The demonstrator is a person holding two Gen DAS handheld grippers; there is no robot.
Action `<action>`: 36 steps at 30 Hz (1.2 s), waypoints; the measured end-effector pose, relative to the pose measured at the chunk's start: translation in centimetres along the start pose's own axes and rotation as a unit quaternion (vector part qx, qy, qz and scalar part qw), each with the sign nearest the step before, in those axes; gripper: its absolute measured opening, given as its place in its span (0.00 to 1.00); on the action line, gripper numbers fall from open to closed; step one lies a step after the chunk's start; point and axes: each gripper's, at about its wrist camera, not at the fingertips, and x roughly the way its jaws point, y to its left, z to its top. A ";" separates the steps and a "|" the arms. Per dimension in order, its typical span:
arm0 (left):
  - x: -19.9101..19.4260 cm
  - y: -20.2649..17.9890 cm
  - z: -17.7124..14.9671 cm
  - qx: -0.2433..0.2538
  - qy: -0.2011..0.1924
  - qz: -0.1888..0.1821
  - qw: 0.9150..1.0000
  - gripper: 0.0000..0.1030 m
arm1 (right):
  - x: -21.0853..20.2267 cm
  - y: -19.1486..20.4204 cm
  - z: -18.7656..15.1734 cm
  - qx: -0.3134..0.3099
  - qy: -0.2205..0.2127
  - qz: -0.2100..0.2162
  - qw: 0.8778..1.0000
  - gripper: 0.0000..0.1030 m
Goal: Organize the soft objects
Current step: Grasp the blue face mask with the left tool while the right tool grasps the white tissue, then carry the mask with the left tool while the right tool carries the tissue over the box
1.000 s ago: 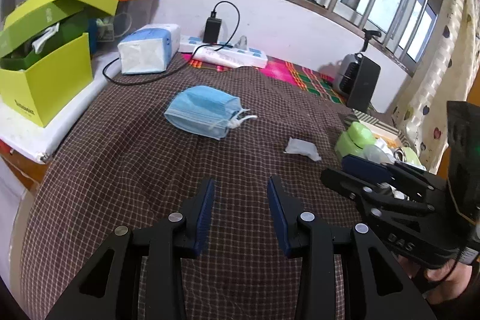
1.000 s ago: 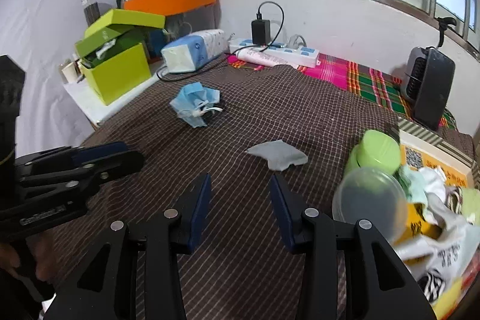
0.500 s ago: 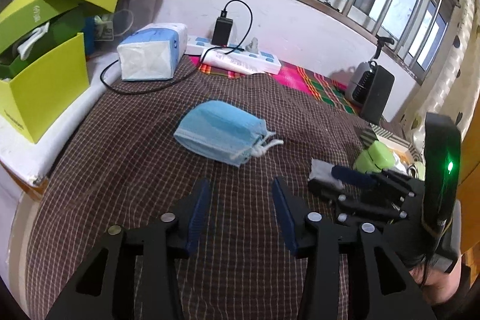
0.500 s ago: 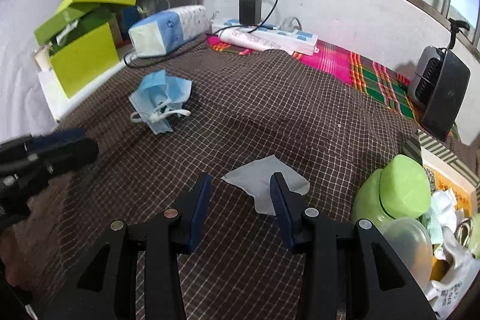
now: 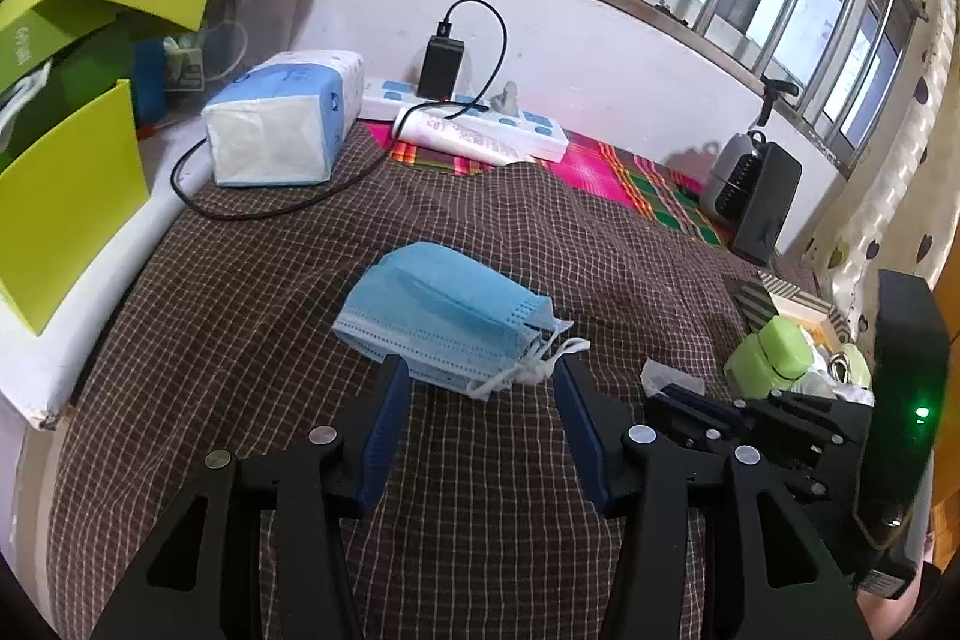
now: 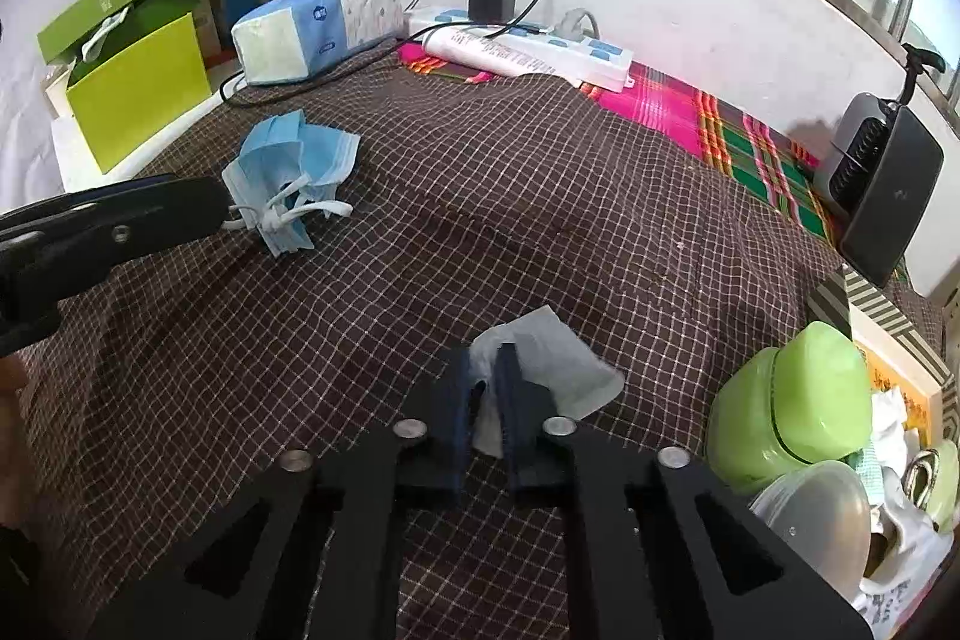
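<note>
A stack of blue face masks [image 5: 444,322] with white ear loops lies on the brown checked cloth [image 5: 252,340]. My left gripper [image 5: 480,379] is right at the stack's near edge. Its jaws are opening wide, with the loops and the near edge of the masks between the tips, and the pads do not press on them. A white tissue [image 6: 564,358] lies crumpled on the cloth, and my right gripper [image 6: 483,367] is shut on its near corner. In the right wrist view the left gripper [image 6: 180,208] reaches the masks [image 6: 294,166] from the left.
At the back are a blue-and-white tissue pack [image 5: 282,124], a power strip [image 5: 480,130] with a black charger and cable, and open green boxes [image 5: 66,178] on the left. A black fan [image 6: 882,202] and green containers [image 6: 792,406] crowd the right edge.
My left gripper moved forward up to the masks and spread its jaws wider. My right gripper came down over the white tissue and shut on it.
</note>
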 end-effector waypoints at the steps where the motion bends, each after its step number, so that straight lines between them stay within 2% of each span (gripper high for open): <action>1: 0.2 -0.1 0.1 0.002 0.000 0.002 1.000 0.50 | -0.1 -0.1 0.0 0.004 -0.003 0.006 1.000 0.05; 13: 2.2 -0.6 1.2 0.022 -0.010 0.053 0.998 0.51 | -2.0 0.2 0.1 0.014 -0.035 0.040 0.998 0.05; 15: 2.5 -0.6 1.2 0.025 -0.007 0.057 0.998 0.43 | -2.2 0.0 0.0 0.017 -0.039 0.043 0.998 0.05; 17: 2.8 -0.7 1.2 0.026 -0.002 0.057 0.998 0.26 | -2.4 -0.2 0.0 0.019 -0.041 0.044 0.998 0.04; 19: 2.8 -0.7 1.1 0.026 -0.002 0.059 0.998 0.16 | -2.5 -0.3 -0.1 0.021 -0.044 0.046 0.998 0.04; 26: 1.1 -0.3 0.7 0.013 -0.016 0.055 0.998 0.03 | -3.5 -0.6 -0.4 0.026 -0.059 0.057 0.996 0.04; 36: -3.0 -1.2 -1.2 0.006 -0.037 0.032 0.999 0.03 | -6.0 -0.4 -1.4 0.031 -0.082 0.075 0.993 0.04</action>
